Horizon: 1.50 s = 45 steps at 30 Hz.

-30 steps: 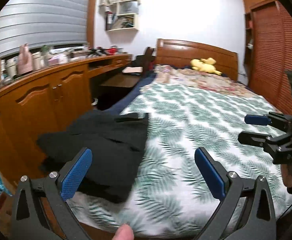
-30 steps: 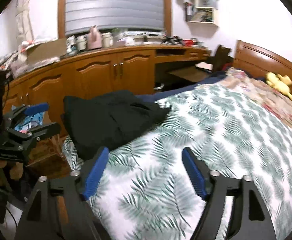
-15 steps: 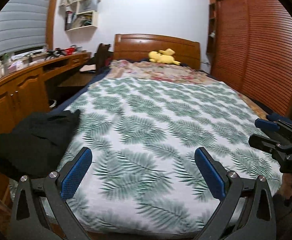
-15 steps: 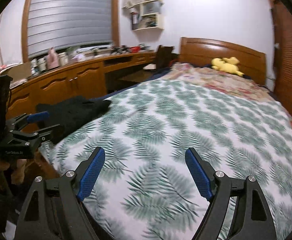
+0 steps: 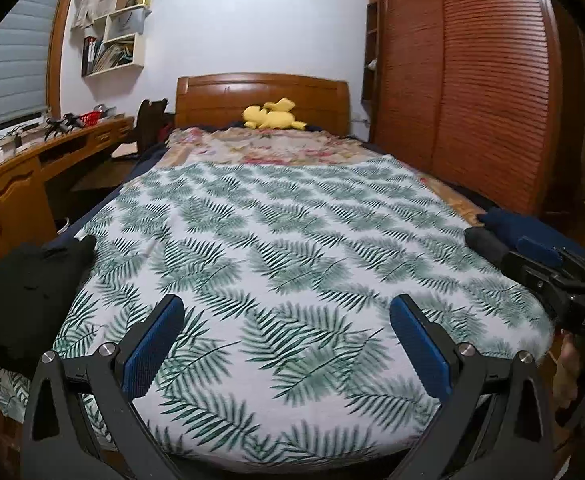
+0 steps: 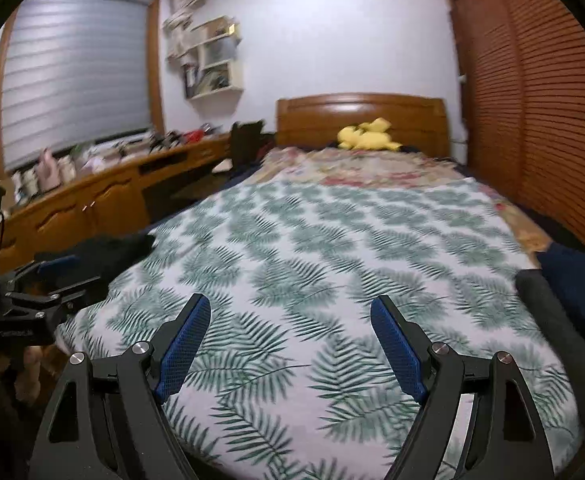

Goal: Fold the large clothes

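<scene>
While both tools hover at the foot edge of the bed (image 5: 292, 248), neither holds anything: the left gripper (image 5: 284, 344) has its fingers (image 5: 152, 344) spread wide, and the right gripper (image 6: 292, 344) is equally splayed and empty. Nearest the left one, a black garment (image 5: 24, 292) lies heaped on the bed's near left corner, partly spilling over the left edge; it sits to the left of those fingers and slightly beyond them, so I judge the left hand better placed to reach it. Its shape is crumpled, matte and dark, with one corner stretching toward the bed's middle; no clear long axis can be made out. At the near right corner rests a navy and grey bundle (image 6: 572, 292), close to the right gripper. Farther off, a yellow plush toy (image 5: 272, 116) lies against the headboard (image 5: 260, 92).
</scene>
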{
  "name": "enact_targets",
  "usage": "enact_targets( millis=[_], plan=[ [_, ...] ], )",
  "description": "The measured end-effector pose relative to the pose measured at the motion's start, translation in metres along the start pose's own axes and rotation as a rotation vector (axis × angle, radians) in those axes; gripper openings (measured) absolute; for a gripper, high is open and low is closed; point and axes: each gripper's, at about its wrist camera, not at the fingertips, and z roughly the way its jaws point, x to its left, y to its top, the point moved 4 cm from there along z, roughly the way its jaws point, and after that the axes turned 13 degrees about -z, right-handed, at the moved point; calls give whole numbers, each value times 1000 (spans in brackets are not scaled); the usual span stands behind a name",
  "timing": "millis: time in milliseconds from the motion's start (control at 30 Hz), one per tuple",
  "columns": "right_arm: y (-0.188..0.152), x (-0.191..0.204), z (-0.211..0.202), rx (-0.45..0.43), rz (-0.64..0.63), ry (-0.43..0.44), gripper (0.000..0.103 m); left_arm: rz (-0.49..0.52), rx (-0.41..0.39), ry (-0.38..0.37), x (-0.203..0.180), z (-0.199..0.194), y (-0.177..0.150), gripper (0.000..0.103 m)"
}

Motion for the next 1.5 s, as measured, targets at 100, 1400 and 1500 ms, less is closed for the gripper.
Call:
enact_targets(
  millis=[100, 1400, 1500],
  plan=[
    [3, 0, -28, -38, 9, -41, 84, 10, -33, -13, -12, -15, 8, 102],
    [-9, 9, -51, -85, 10, -103, 84, 27, -92, -40, -28, -52, 6, 102],
    [-9, 8, -50, -83, 10, -101, 84, 27, -91, -39, -28, -51, 5, 102]
  ],
)
